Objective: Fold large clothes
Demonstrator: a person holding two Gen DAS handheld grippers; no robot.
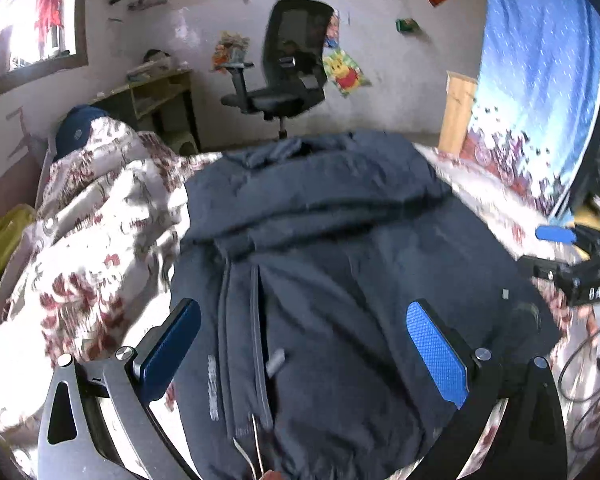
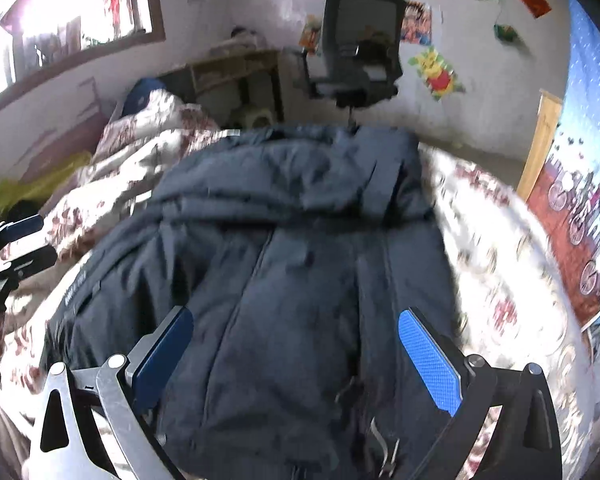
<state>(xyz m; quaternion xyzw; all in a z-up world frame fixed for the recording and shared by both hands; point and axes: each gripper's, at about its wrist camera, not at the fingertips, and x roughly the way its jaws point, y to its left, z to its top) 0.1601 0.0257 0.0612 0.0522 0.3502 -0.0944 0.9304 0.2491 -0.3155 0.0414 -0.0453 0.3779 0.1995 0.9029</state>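
Note:
A large dark navy padded jacket [image 1: 340, 248] lies spread on the bed with its front zipper [image 1: 256, 320] facing up; it also fills the right wrist view [image 2: 284, 264]. My left gripper [image 1: 304, 340] is open, its blue-padded fingers [image 1: 436, 352] straddling the jacket's near part just above the cloth, holding nothing. My right gripper [image 2: 296, 344] is open too, over the jacket's near right side, empty. The right gripper's blue tip shows at the right edge of the left wrist view [image 1: 556, 235], and the left gripper shows at the left edge of the right wrist view [image 2: 16, 240].
A floral white-and-red quilt [image 1: 92, 232] is bunched on the bed to the left of the jacket. A black office chair [image 1: 284, 76] and a wooden shelf [image 1: 160, 96] stand by the far wall. A blue patterned curtain [image 1: 540, 80] hangs at right.

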